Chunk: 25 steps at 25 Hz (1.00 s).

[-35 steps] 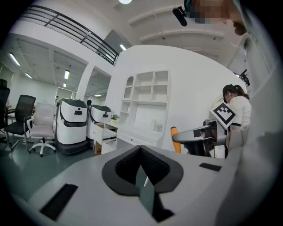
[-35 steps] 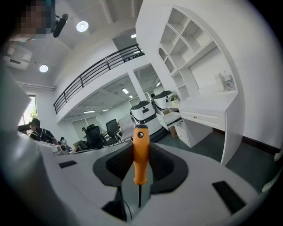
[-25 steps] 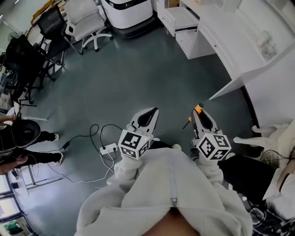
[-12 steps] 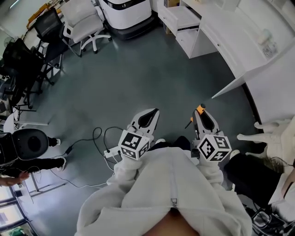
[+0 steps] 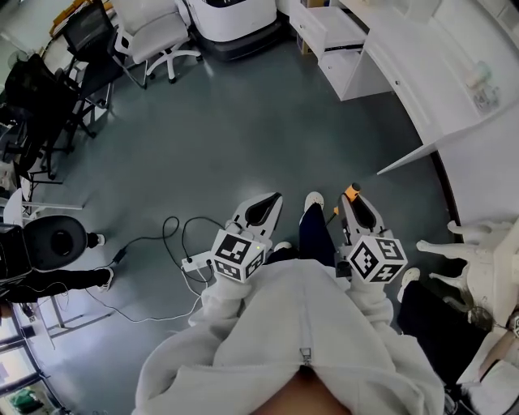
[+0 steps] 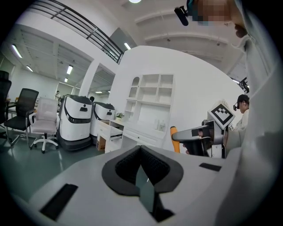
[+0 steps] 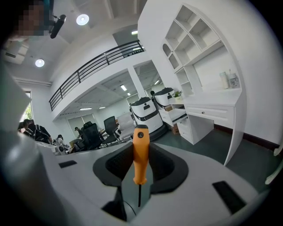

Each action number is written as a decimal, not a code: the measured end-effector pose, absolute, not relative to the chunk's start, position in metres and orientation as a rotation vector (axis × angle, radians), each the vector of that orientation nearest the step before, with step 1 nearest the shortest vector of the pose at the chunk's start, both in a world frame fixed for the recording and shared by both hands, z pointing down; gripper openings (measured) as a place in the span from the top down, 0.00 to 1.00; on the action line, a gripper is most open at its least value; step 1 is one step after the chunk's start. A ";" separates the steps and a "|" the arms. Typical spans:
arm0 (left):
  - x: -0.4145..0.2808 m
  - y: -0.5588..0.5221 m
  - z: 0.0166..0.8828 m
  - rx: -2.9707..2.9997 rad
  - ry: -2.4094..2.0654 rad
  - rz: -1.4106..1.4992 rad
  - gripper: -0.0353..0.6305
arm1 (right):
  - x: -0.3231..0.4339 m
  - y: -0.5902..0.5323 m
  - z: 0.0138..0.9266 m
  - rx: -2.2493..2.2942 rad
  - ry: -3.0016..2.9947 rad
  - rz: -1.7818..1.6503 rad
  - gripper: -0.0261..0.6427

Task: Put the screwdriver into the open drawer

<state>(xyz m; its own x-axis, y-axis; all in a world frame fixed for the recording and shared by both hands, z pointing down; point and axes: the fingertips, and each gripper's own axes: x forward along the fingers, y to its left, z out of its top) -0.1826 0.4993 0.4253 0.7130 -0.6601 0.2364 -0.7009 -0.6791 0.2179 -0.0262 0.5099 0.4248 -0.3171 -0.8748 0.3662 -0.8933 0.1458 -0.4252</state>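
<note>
My right gripper [image 5: 353, 202] is shut on an orange-handled screwdriver [image 5: 350, 192], held low in front of my body. In the right gripper view the screwdriver [image 7: 141, 152] stands upright between the jaws, handle up and thin dark shaft down. My left gripper [image 5: 273, 198] hangs beside it, shut with nothing in it. Its jaws meet at the tip in the left gripper view [image 6: 140, 148], where the right gripper [image 6: 201, 133] and the orange handle [image 6: 175, 140] show at the right. The white cabinet with open drawers [image 5: 339, 29] stands far ahead, across the grey floor, and shows small in the right gripper view [image 7: 177, 114].
A white curved desk [image 5: 454, 77] runs along the right. A white office chair [image 5: 154, 36], black chairs [image 5: 49, 89] and a white machine [image 5: 235, 14] stand at the back. A power strip with cables [image 5: 193, 263] lies on the floor at left. A seated person [image 5: 50, 243] is at far left.
The floor and furniture have slid down and to the right in the head view as I walk toward the cabinet. A shoe now shows between the grippers. Both grippers keep their pose.
</note>
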 end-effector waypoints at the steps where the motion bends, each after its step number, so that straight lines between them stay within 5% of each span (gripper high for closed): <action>1: -0.184 0.495 0.425 2.625 -1.080 0.199 0.92 | -0.028 0.505 0.424 1.806 -2.361 0.911 0.78; 25: -0.123 0.331 0.430 2.576 -1.113 0.199 0.92 | 0.043 0.339 0.433 1.756 -2.330 0.920 0.78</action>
